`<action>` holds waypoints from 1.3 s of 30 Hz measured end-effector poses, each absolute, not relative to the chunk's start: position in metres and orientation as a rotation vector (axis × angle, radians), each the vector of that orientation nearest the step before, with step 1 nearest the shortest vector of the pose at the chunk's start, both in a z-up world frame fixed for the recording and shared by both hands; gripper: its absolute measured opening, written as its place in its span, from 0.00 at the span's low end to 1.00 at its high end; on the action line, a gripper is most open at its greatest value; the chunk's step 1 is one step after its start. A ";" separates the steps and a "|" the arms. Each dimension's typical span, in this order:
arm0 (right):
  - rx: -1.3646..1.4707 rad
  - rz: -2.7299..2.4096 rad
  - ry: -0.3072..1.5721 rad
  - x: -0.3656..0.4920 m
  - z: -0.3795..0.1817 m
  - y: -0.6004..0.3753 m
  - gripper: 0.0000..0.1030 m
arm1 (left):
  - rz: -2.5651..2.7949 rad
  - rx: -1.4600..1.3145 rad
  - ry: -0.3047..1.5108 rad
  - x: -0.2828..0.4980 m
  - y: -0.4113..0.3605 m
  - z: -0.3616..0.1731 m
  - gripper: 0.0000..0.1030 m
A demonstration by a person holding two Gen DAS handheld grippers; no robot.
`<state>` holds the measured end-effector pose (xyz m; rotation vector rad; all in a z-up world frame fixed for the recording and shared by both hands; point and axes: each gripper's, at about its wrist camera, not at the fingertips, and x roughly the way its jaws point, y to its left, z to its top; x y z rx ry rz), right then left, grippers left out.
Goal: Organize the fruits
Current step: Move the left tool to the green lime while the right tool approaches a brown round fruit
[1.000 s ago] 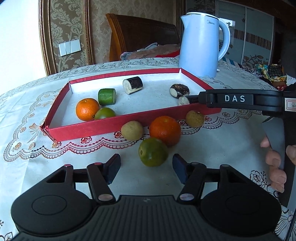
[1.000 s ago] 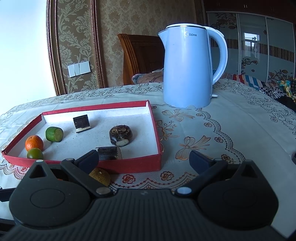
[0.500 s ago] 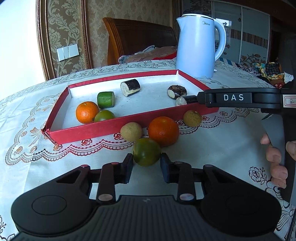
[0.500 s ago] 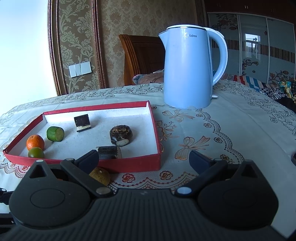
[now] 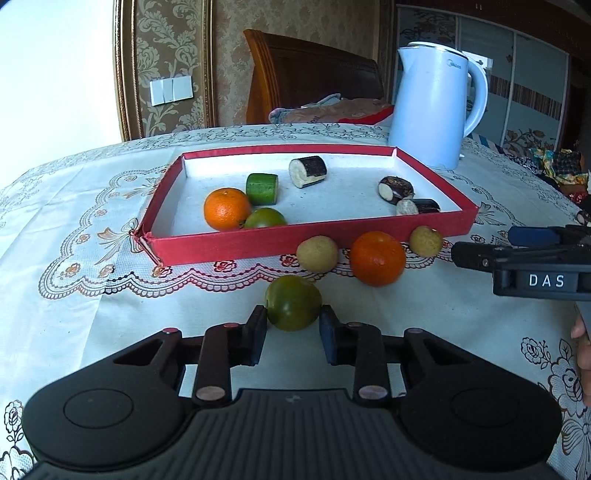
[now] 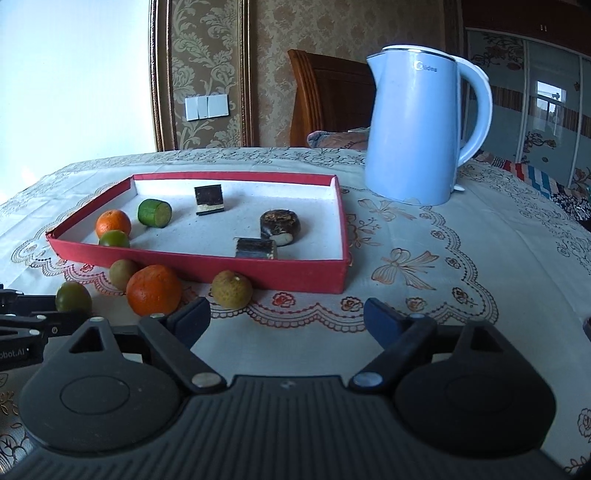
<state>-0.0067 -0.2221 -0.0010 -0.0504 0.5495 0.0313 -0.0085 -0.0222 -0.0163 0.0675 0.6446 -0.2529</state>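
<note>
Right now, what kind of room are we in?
Likely a home, a bedroom or living area: a wooden headboard with bedding behind the table, patterned wallpaper, and an electric kettle on a lace tablecloth.

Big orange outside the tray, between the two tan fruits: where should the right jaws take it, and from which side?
Grip the orange across its widest middle, coming from above with the jaws along the red tray wall's length. It is round, so lower or higher may slip. The wall sits close behind, and a tan fruit sits close by on one side, so level approaches look crowded.
</note>
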 end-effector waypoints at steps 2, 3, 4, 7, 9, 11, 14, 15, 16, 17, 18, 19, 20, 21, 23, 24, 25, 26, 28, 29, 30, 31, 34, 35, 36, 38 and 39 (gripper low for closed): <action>-0.054 0.046 0.554 -0.003 0.000 -0.217 0.83 | -0.248 0.069 0.644 -0.008 -0.022 -0.016 0.29; -0.058 0.052 0.551 0.000 0.000 -0.214 0.82 | -0.246 0.077 0.642 -0.009 -0.022 -0.016 0.29; -0.063 0.054 0.553 0.003 0.000 -0.212 0.80 | -0.244 0.085 0.640 -0.009 -0.024 -0.016 0.29; -0.072 0.067 0.580 0.015 -0.002 -0.203 0.71 | -0.238 0.103 0.634 -0.010 -0.026 -0.017 0.29; -0.078 0.074 0.604 0.021 -0.005 -0.198 0.61 | -0.241 0.092 0.637 -0.010 -0.025 -0.017 0.29; -0.075 0.082 0.618 0.023 -0.007 -0.197 0.55 | -0.242 0.083 0.638 -0.009 -0.024 -0.016 0.29; -0.053 0.090 0.635 0.026 -0.009 -0.199 0.45 | -0.235 0.086 0.633 -0.006 -0.026 -0.016 0.29; -0.046 0.093 0.643 0.028 -0.010 -0.200 0.43 | -0.233 0.091 0.630 -0.005 -0.027 -0.016 0.29; -0.043 0.094 0.650 0.030 -0.011 -0.200 0.43 | -0.231 0.096 0.628 -0.005 -0.028 -0.016 0.29; -0.045 0.094 0.649 0.030 -0.011 -0.200 0.43 | -0.229 0.101 0.626 -0.005 -0.029 -0.016 0.29; -0.050 0.094 0.648 0.030 -0.011 -0.199 0.40 | -0.227 0.107 0.624 -0.005 -0.030 -0.016 0.29; -0.056 0.097 0.648 0.030 -0.012 -0.198 0.39 | -0.225 0.111 0.622 -0.005 -0.030 -0.016 0.29; -0.060 0.099 0.644 0.030 -0.011 -0.197 0.35 | -0.223 0.114 0.620 -0.005 -0.031 -0.016 0.29; -0.060 0.105 0.642 0.029 -0.011 -0.197 0.30 | -0.223 0.117 0.618 -0.006 -0.031 -0.016 0.29; -0.063 0.108 0.638 0.029 -0.011 -0.197 0.30 | -0.224 0.114 0.616 -0.005 -0.031 -0.015 0.29; -0.062 0.107 0.636 0.029 -0.011 -0.197 0.30 | -0.224 0.112 0.613 -0.006 -0.031 -0.015 0.29; -0.059 0.107 0.632 0.028 -0.011 -0.197 0.30 | -0.225 0.112 0.611 -0.006 -0.030 -0.015 0.29; -0.054 0.111 0.625 0.027 -0.010 -0.198 0.28 | -0.226 0.112 0.607 -0.007 -0.030 -0.015 0.29; -0.057 0.113 0.615 0.025 -0.010 -0.198 0.26 | -0.229 0.114 0.598 -0.009 -0.030 -0.014 0.29; -0.060 0.113 0.613 0.024 -0.010 -0.198 0.26 | -0.229 0.117 0.593 -0.009 -0.031 -0.014 0.29; -0.062 0.112 0.611 0.024 -0.009 -0.197 0.26 | -0.228 0.120 0.591 -0.010 -0.031 -0.014 0.29; -0.062 0.113 0.610 0.024 -0.009 -0.197 0.26 | -0.227 0.122 0.591 -0.010 -0.031 -0.014 0.29; -0.057 0.116 0.602 0.022 -0.008 -0.198 0.26 | -0.227 0.121 0.591 -0.010 -0.031 -0.014 0.29; -0.059 0.119 0.600 0.022 -0.008 -0.198 0.26 | -0.227 0.120 0.591 -0.010 -0.031 -0.013 0.29; -0.061 0.122 0.596 0.021 -0.008 -0.198 0.26 | -0.226 0.118 0.591 -0.010 -0.030 -0.013 0.29; -0.066 0.122 0.583 0.018 -0.007 -0.197 0.26 | -0.226 0.111 0.587 -0.011 -0.029 -0.013 0.29; -0.067 0.123 0.579 0.017 -0.006 -0.197 0.26 | -0.225 0.108 0.582 -0.012 -0.028 -0.012 0.29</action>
